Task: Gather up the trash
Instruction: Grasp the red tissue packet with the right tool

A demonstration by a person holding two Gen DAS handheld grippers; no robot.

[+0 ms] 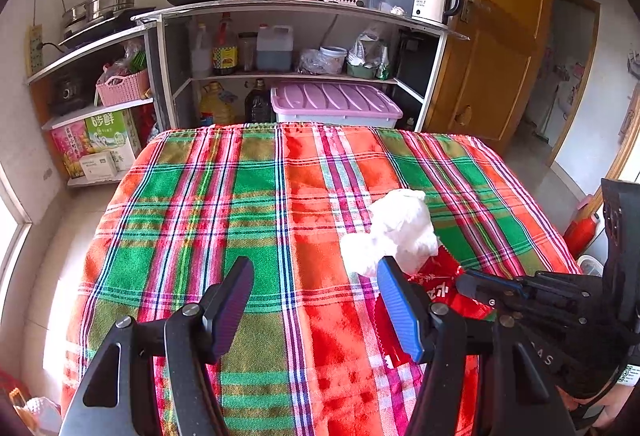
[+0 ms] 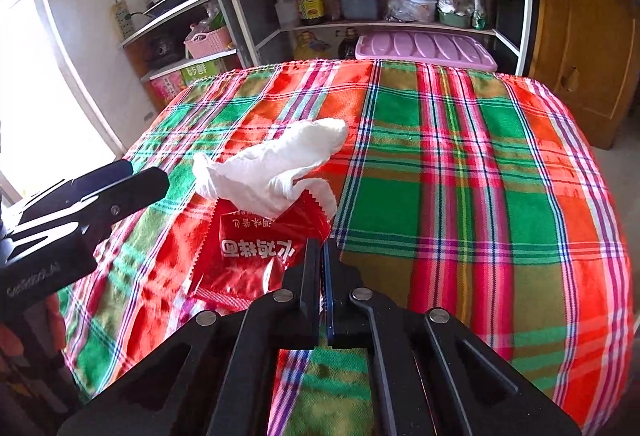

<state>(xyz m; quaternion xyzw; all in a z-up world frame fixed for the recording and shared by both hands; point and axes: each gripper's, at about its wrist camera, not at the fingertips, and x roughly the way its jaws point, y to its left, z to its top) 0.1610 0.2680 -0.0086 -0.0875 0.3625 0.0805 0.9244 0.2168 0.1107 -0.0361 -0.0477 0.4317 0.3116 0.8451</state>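
Pinching the red wrapper [image 2: 244, 256] on the table [image 2: 460, 164], the right claw [image 2: 320, 248] is gripping beneath the white tissue [image 2: 272, 168]; the left claw [image 1: 316, 300] is hanging wide beside the wrapper.

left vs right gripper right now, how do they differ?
The left gripper has its jaws spread wide with nothing between them; the right gripper has its jaws closed on the edge of the red wrapper. The left gripper hangs over bare plaid tablecloth, beside the white tissue; the right gripper sits at the trash, the tissue lying partly on the wrapper it grips. Both are black, two-fingered, and point toward the shelves.
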